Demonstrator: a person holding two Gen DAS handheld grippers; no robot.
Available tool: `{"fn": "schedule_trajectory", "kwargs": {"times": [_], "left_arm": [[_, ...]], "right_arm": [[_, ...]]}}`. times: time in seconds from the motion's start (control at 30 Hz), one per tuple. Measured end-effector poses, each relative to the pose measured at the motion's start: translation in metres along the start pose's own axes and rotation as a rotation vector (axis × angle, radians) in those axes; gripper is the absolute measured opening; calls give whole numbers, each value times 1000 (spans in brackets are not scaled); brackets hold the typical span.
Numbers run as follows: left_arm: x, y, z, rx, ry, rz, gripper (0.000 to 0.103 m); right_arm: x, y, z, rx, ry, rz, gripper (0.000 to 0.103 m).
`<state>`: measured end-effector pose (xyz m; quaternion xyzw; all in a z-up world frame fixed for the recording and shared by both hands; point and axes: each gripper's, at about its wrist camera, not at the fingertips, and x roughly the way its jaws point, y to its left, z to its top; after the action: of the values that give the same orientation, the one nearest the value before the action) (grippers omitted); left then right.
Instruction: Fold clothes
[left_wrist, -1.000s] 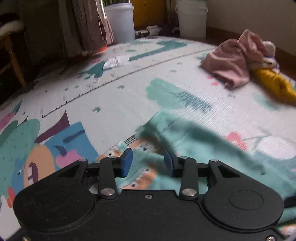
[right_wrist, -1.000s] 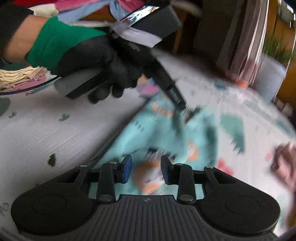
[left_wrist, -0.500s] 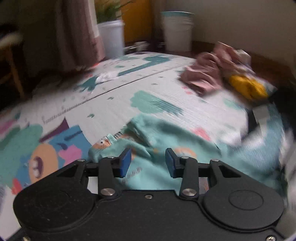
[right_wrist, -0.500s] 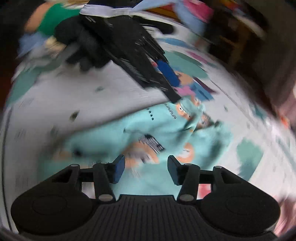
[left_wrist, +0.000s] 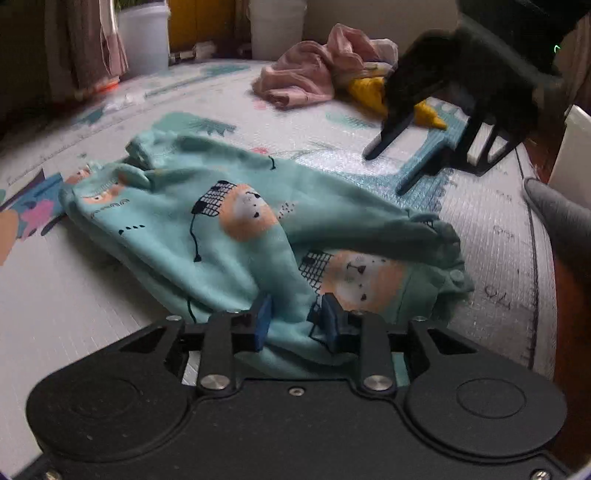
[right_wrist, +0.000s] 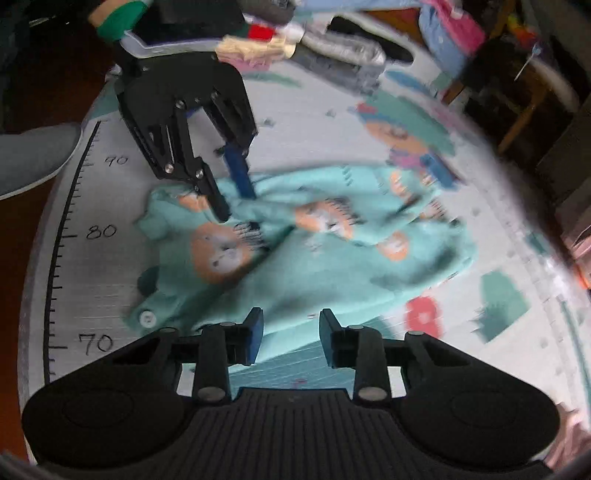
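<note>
L gripper (left_wrist: 293, 319): jaws part open, a fold of the teal garment (left_wrist: 236, 221) is being straddled between the pads, not clamped. R gripper (right_wrist: 290, 334): jaws wide, nothing held; garment edge is lying just ahead of the tips. Garment is being seen crumpled on mat (left_wrist: 74, 306). Pink clothes (left_wrist: 306, 77) well beyond L jaws.

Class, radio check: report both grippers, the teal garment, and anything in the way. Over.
Left gripper open, fingers down on the teal garment. Right gripper open, at its edge. Garment crumpled on the mat, unfolded. Pink clothes lie well clear.
</note>
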<state>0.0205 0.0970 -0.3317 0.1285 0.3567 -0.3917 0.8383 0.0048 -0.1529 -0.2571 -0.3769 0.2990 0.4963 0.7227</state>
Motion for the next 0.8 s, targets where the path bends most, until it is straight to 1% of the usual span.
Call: {"fn": "schedule_trajectory", "kwargs": {"times": [0.03, 0.07, 0.13, 0.17, 0.2, 0.23, 0.27, 0.33, 0.4, 0.47, 0.5, 0.53, 0.63, 0.7, 0.73, 0.8], "left_arm": [[-1, 3, 4, -30, 13, -5, 29], [-4, 4, 8, -35, 22, -9, 29], [-21, 3, 16, 1, -10, -13, 30], [-30, 5, 17, 7, -33, -11, 39], [-38, 6, 18, 27, -51, 1, 45], [-46, 5, 17, 75, -62, 24, 45], [-50, 0, 13, 153, -59, 50, 45], [-54, -12, 4, 342, -41, 94, 45], [-52, -24, -9, 525, -16, 108, 45], [-47, -36, -25, 696, 22, 98, 45], [-45, -40, -33, 761, 39, 92, 45], [-43, -43, -40, 810, 51, 86, 45], [-43, -49, -49, 873, 44, 88, 47], [-42, -54, -53, 946, 45, 90, 53], [-41, -56, -55, 981, 46, 91, 54], [-39, -59, -56, 1012, 39, 99, 57]], "right_arm": [[0, 1, -1, 19, -6, 5, 34], [0, 2, -1, 39, -11, 11, 34], [-1, 3, -3, 64, -29, 19, 34], [-8, 5, -4, 31, -50, 14, 36], [-14, 10, -8, -29, -66, -1, 38], [-21, 15, -11, -89, -83, -15, 44], [-26, 20, -15, -151, -96, -29, 52], [-29, 36, -25, -274, -85, -47, 58], [-30, 52, -36, -378, -64, -58, 57], [-30, 65, -42, -415, -58, -57, 57], [-29, 70, -43, -422, -54, -71, 57], [-28, 76, -44, -430, -49, -84, 57], [-25, 85, -43, -461, -60, -100, 57], [-21, 90, -43, -504, -66, -108, 57], [-18, 91, -42, -518, -67, -101, 57], [-13, 90, -40, -540, -70, -86, 56]]}}
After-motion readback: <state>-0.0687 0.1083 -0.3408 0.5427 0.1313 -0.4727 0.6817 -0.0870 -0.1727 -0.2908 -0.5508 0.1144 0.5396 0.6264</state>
